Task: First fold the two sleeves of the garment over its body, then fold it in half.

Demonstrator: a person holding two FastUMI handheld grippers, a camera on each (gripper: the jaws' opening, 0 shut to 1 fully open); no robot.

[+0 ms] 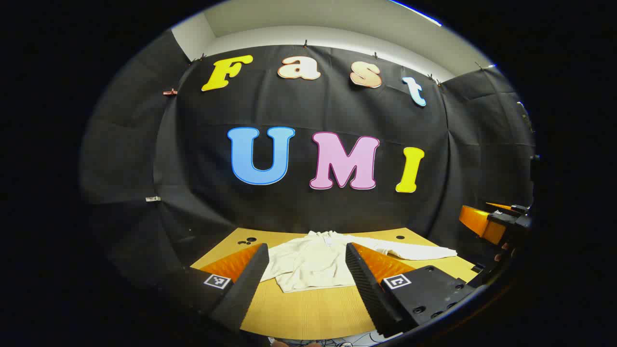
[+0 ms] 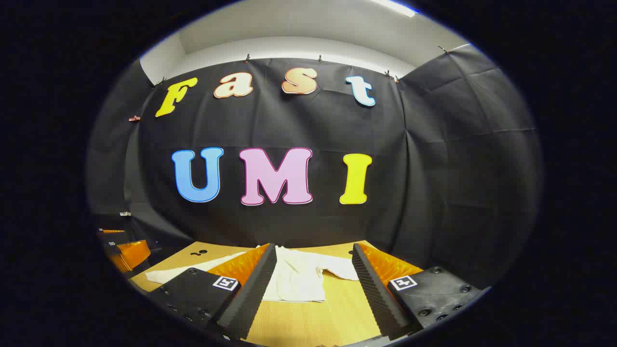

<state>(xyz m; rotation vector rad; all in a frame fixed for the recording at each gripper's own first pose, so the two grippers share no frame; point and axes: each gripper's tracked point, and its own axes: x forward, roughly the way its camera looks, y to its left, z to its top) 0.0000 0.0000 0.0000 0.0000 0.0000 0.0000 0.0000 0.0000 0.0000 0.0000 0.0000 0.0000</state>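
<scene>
The white long-sleeved cloth garment lies flat toward the far side of the pale wooden table, collar end toward the black cloth wall, which leaves bare wood in front of it for the later fold in half. In the left gripper view one sleeve stretches straight out to the side along the table's far edge, so it looks not yet folded over the body; the other sleeve is harder to read from this low angle and may already lie across the torso. The left gripper hangs above the near table edge, its fingers spread wide with nothing between them, framing the garment's body as if lining up an approach. The right gripper likewise hovers with fingers parted and empty, the garment seen between them. In the left gripper view the orange and black body of the other gripper shows at the right margin, well apart from the cloth. A few small dark holes mark the table near its far corners; nothing lies on or against the garment to hinder a grasp of the outstretched sleeve.
</scene>
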